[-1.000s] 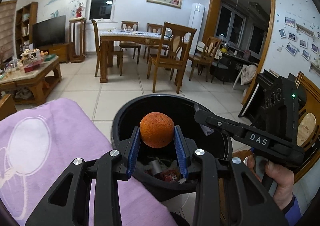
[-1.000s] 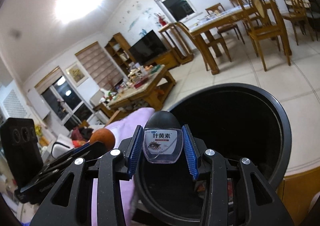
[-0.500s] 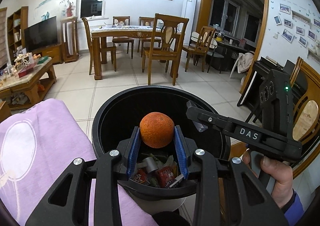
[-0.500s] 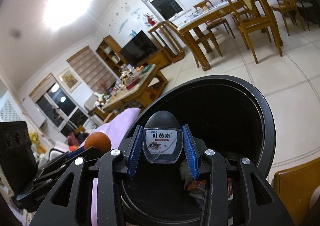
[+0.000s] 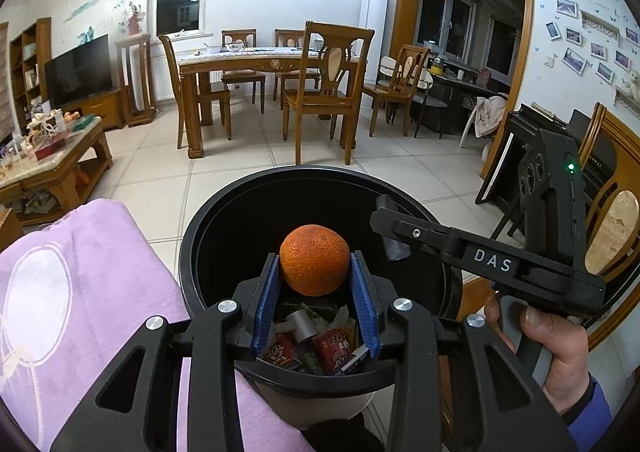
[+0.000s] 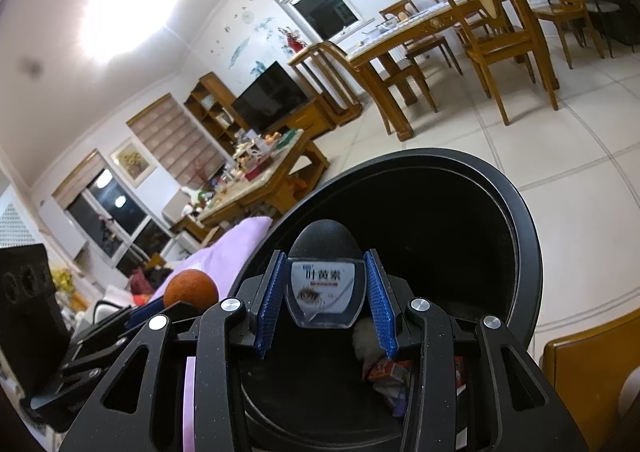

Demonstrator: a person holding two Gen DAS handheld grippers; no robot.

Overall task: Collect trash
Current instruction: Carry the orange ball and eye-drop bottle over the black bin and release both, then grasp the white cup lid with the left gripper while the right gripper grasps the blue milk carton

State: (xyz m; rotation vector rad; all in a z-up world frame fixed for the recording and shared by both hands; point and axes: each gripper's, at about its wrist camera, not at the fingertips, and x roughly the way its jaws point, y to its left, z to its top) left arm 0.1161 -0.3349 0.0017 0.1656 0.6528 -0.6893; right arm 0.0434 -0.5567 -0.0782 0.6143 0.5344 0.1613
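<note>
Two things gripped over bin point(image 5: 208, 228): orange point(image 5: 314, 260) in left hand-held gripper point(image 5: 316, 306), small bottle point(image 6: 323, 288) in right hand-held gripper point(image 6: 326, 304). Some trash point(image 5: 316, 344) inside already; both not yet dropped.

Left gripper point(image 5: 316, 284) fingers point(image 5: 266, 302) clamp orange point(image 5: 315, 260) above black bin point(image 5: 200, 236).

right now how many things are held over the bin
2: an orange in the left gripper, and a small eye-drop bottle in the right gripper, both above the black bin.
</note>
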